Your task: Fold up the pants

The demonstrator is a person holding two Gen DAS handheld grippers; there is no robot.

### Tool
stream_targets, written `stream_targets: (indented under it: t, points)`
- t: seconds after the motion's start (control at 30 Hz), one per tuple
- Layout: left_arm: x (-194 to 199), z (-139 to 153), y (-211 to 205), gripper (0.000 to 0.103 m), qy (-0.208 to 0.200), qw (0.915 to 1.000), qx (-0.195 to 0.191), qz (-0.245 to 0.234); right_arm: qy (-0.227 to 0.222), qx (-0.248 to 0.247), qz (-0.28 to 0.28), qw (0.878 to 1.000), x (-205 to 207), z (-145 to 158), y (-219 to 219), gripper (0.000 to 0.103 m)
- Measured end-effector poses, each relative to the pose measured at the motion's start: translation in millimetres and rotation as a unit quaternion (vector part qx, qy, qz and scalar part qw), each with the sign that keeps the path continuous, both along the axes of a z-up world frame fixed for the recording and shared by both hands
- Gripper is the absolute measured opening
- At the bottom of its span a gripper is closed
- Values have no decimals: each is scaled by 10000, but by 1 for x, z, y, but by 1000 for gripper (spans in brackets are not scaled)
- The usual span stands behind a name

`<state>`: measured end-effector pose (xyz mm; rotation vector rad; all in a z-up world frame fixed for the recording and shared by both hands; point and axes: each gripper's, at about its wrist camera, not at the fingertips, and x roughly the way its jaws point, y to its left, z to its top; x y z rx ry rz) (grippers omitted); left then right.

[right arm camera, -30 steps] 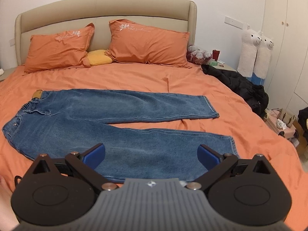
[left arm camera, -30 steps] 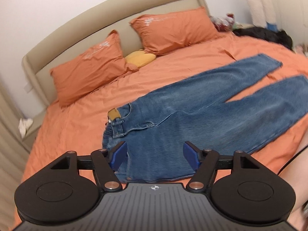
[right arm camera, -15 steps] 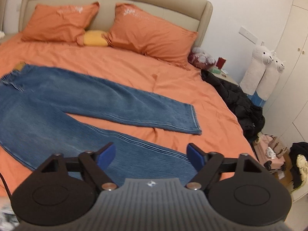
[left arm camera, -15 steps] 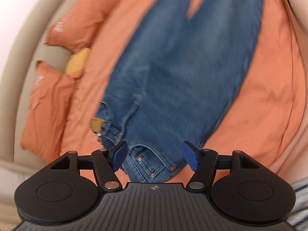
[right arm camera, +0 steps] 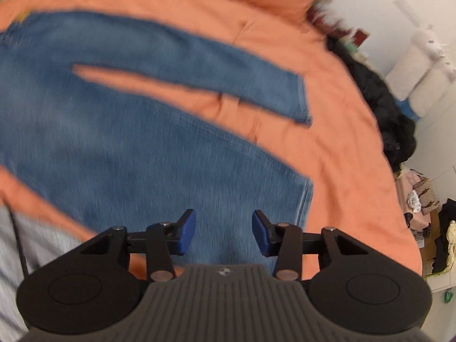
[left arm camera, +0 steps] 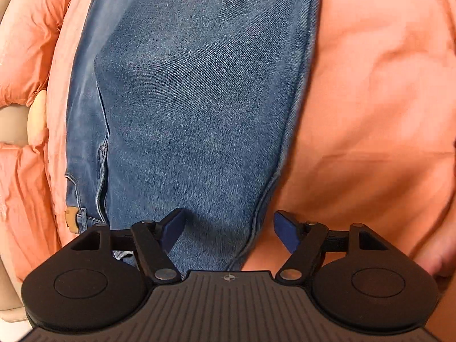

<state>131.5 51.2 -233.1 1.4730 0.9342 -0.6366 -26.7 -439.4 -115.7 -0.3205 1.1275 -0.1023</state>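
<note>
Blue jeans (left arm camera: 193,91) lie flat on an orange bedsheet (left arm camera: 370,108). My left gripper (left arm camera: 228,228) is open just above the waist end, straddling the jeans' outer side seam; a tan waistband patch (left arm camera: 70,219) sits to its left. In the right wrist view the jeans (right arm camera: 136,154) spread with both legs apart, hems to the right. My right gripper (right arm camera: 224,232) is open and empty, low over the near leg close to its hem (right arm camera: 306,199). That view is motion-blurred.
Orange pillows (left arm camera: 25,48) and a beige headboard (left arm camera: 12,122) lie at the left wrist view's left edge. In the right wrist view a black garment (right arm camera: 393,114) lies at the bed's right edge, plush toys (right arm camera: 421,77) stand by the wall, and bags (right arm camera: 421,196) clutter the floor.
Both grippers have dropped close to the jeans. The left one swung over the waist end. The right one moved toward the near leg's hem and its fingers narrowed but stay open.
</note>
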Motion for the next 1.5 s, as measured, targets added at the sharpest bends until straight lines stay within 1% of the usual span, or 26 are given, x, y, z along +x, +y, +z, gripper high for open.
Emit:
stream_targets:
  t: [0.03,0.07,0.1,0.13,0.2,0.27,0.3,0.43,0.5,0.53,0.57,0.6,0.63,0.67,0.73,0.8,0.87,0.93,1.0,1.07,1.1,1.17,1.23,1.3,1.4,1.5]
  points:
    - [1,1,-1,87,-16,10000,-6,87,155,-6,80,9998,-2,-7,-2,41]
    - [3,2,-1,81,-20,9998,-50,175,287,-6,162,9995,-3,-14,-3,41]
    - [4,5,0,66,-37,9996,-128,269,386,-17,255,9989,-6,-20,-2,41]
    - [5,7,0,60,-86,9991,-195,379,474,-22,370,9982,-6,-27,-2,41]
    - [5,13,-2,36,-178,9979,-327,536,663,-86,609,9959,-8,-38,1,43]
    - [3,18,-3,23,-286,9964,-444,656,853,-243,895,9920,-11,-51,7,43]
    - [1,19,-5,19,-393,9956,-493,693,881,-359,1042,9900,-13,-56,10,44]
    - [2,35,-7,15,-799,9880,-837,1020,689,-663,1326,9865,-17,-64,17,44]
    - [5,48,-11,14,-958,9833,-981,1198,605,-755,1389,9856,-15,-67,19,39]
    - [6,55,-12,14,-1030,9815,-1024,1248,590,-775,1411,9852,-15,-69,21,35]
    - [7,57,-17,14,-1111,9796,-1067,1293,571,-804,1422,9849,-15,-70,21,24]
    - [9,63,-18,14,-1190,9774,-1119,1340,518,-888,1413,9846,-16,-68,25,21]
    - [6,67,-19,14,-1263,9749,-1188,1399,418,-989,1386,9845,-18,-64,27,13]
    - [4,71,-21,13,-1328,9721,-1262,1465,273,-1081,1338,9847,-22,-57,29,8]
    - [2,81,-21,13,-1456,9666,-1399,1578,-109,-1187,1122,9865,-25,-37,28,4]
    - [-1,92,-21,12,-1590,9602,-1542,1699,-564,-1199,841,9876,-27,-7,28,3]
    - [1,108,-20,12,-1723,9527,-1703,1832,-1059,-1276,632,9841,-25,28,30,1]
    - [7,129,-18,12,-1844,9453,-1854,1948,-1504,-1389,488,9776,-20,64,33,1]
    - [19,154,-13,12,-1990,9384,-1988,2008,-1796,-1465,357,9721,-9,97,35,0]
    - [34,177,-10,12,-2036,9341,-2104,2041,-1922,-1445,201,9704,10,121,30,0]
    - [41,185,-11,12,-2047,9345,-2109,2009,-1929,-1470,134,9700,22,127,28,0]
    - [57,191,-17,13,-2064,9396,-1964,1896,-1793,-1598,78,9707,50,128,24,0]
    - [77,187,-26,13,-2004,9473,-1717,1816,-1633,-1770,62,9706,80,120,23,0]
    - [100,179,-30,13,-1951,9530,-1561,1711,-1522,-1970,33,9685,113,106,18,0]
    - [134,166,-37,13,-2052,9561,-1416,1541,-1322,-2141,-59,9678,160,86,6,0]
    - [173,153,-47,13,-2124,9562,-1338,1506,-1130,-2231,-95,9682,203,67,-6,0]
